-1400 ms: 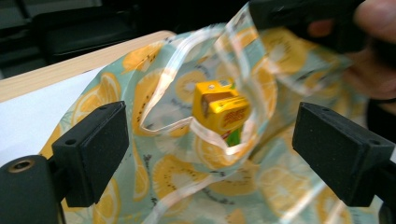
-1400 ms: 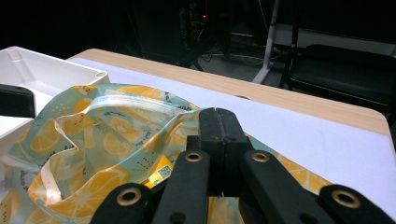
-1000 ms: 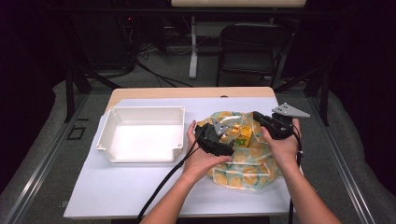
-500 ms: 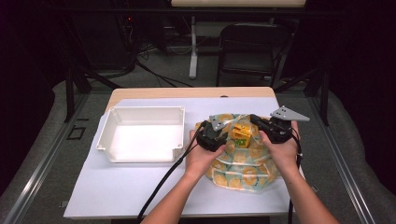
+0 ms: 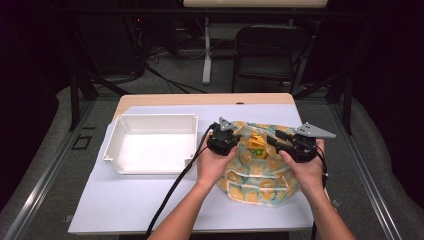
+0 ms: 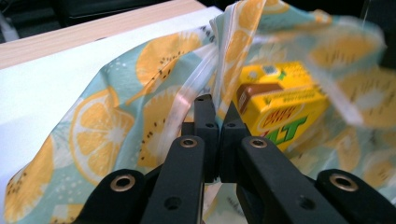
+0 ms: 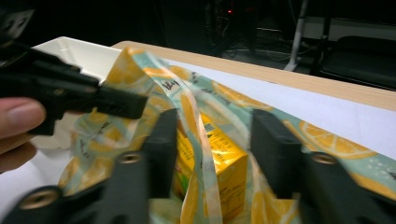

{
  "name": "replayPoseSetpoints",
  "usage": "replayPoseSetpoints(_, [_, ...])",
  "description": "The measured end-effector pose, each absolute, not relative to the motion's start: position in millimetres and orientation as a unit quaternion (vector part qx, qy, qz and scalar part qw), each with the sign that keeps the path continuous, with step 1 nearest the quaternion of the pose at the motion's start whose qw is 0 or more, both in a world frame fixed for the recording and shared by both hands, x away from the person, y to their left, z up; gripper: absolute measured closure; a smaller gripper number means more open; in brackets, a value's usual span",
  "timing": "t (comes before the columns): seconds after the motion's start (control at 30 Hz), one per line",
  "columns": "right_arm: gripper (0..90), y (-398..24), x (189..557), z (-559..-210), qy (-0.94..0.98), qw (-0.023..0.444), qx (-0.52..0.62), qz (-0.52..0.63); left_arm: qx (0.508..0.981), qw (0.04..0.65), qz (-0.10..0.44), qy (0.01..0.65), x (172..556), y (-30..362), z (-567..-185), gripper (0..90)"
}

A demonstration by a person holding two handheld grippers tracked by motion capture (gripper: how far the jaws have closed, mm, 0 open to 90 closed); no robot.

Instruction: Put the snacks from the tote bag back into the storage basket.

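A lemon-print zip bag [image 5: 260, 175] lies on the white sheet at the right, its mouth held up. Inside it stands a yellow drink carton [image 5: 256, 145]. My left gripper [image 5: 226, 131] is shut on the near-left rim of the bag; in the left gripper view the jaws [image 6: 215, 109] pinch the clear zip strip, with the bag [image 6: 112, 126] to the left and the carton [image 6: 275, 116] just behind. My right gripper [image 5: 278, 141] is at the bag's right rim. Its jaws [image 7: 217, 135] stand open astride a strip of the rim, above the carton [image 7: 226, 158].
A white rectangular tray [image 5: 115, 150] sits left of the bag, with nothing in it, and its corner [image 7: 79, 53] appears beyond the other gripper [image 7: 70, 93]. A black cable [image 5: 175, 185] trails from the left gripper toward the front edge. A chair [image 5: 270, 50] stands behind the table.
Both grippers have drawn slightly apart and the left one has lifted the rim. The bag's mouth now gapes wider and the yellow carton shows more.
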State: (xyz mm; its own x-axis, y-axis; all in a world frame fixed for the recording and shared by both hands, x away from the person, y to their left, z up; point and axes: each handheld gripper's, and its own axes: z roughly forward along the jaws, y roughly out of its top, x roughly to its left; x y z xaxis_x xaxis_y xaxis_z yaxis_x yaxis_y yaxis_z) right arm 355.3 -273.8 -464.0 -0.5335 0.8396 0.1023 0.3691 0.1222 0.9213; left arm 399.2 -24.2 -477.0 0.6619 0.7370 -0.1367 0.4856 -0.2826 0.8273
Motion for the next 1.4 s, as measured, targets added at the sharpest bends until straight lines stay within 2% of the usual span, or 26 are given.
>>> replayPoseSetpoints(0.13, [26.5, -271.3, 348.9, -460.7, 0.712, 0.232, 0.419, 0.513, 0.783, 0.468, 0.134, 0.388, 400.9, -28.1, -473.2, 90.0])
replayPoseSetpoints(0.23, [14.5, -269.3, 345.4, -460.0, 0.715, 0.240, 0.417, 0.507, 0.779, 0.475, 0.131, 0.388, 402.5, -29.3, -470.5, 90.0])
replayPoseSetpoints(0.43, [14.4, -276.8, 349.2, -474.6, 0.724, 0.250, 0.445, 0.464, 0.769, 0.484, 0.126, 0.397, 406.3, -24.9, -466.0, 90.0])
replayPoseSetpoints(0.57, [15.2, -286.6, 354.4, -486.4, 0.728, 0.242, 0.464, 0.443, 0.765, 0.487, 0.123, 0.403, 408.4, -22.2, -464.4, 90.0])
replayPoseSetpoints(0.63, [19.2, -290.6, 357.1, -489.3, 0.732, 0.227, 0.469, 0.438, 0.765, 0.487, 0.124, 0.404, 409.6, -21.2, -464.4, 90.0])
replayPoseSetpoints(0.7, [28.2, -291.2, 357.7, -492.2, 0.738, 0.225, 0.465, 0.434, 0.764, 0.488, 0.120, 0.406, 410.8, -20.1, -464.4, 90.0])
replayPoseSetpoints(0.8, [59.1, -291.9, 358.3, -495.4, 0.747, 0.220, 0.463, 0.423, 0.760, 0.490, 0.119, 0.409, 412.1, -19.9, -465.3, 90.0])
replayPoseSetpoints(0.9, [81.0, -293.5, 360.3, -497.7, 0.750, 0.221, 0.467, 0.413, 0.761, 0.489, 0.115, 0.410, 413.2, -20.8, -466.9, 90.0])
replayPoseSetpoints(0.97, [90.0, -296.2, 362.2, -497.4, 0.743, 0.227, 0.471, 0.418, 0.761, 0.489, 0.118, 0.410, 414.5, -21.7, -468.6, 89.9])
replayPoseSetpoints(1.2, [90.0, -301.0, 380.2, -486.3, 0.697, 0.257, 0.490, 0.456, 0.745, 0.487, 0.114, 0.441, 429.3, -28.2, -476.2, 89.8])
replayPoseSetpoints(1.3, [90.0, -301.7, 396.2, -496.8, 0.683, 0.257, 0.512, 0.454, 0.741, 0.466, 0.125, 0.467, 438.7, -34.8, -488.2, 89.6])
replayPoseSetpoints(1.4, [90.0, -303.9, 409.8, -514.9, 0.686, 0.238, 0.533, 0.434, 0.751, 0.435, 0.139, 0.478, 444.8, -41.9, -504.4, 89.1])
